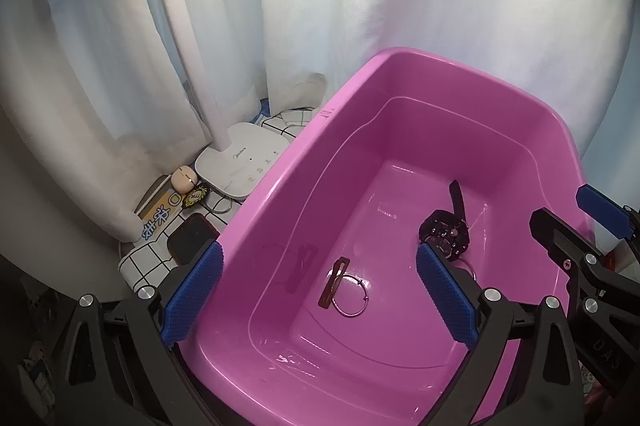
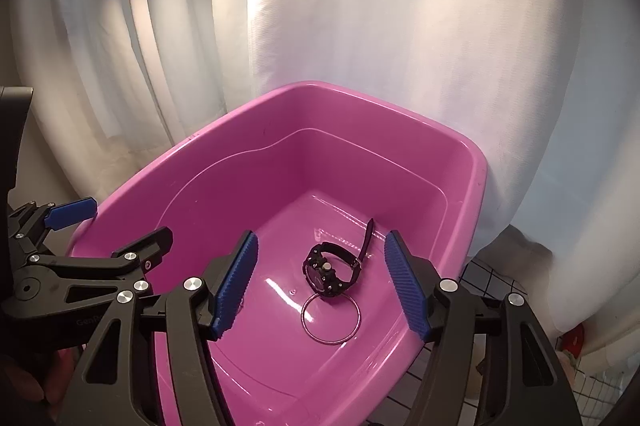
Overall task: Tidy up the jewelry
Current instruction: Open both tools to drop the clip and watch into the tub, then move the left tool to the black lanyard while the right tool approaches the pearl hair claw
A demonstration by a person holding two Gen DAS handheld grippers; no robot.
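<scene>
Inside the glossy pink plastic tub [image 2: 460, 161], a black strapped wristwatch [image 2: 330, 268] and thin silver bangle [image 2: 331, 318] are gathered; both the left gripper [image 1: 318, 300] and the right gripper [image 2: 320, 282] are held spread and empty above it.

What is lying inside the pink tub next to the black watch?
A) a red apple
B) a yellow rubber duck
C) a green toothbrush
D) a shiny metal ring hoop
D: a thin silver hoop lies flat on the bottom of the pink tub, right by the black watch.
</scene>
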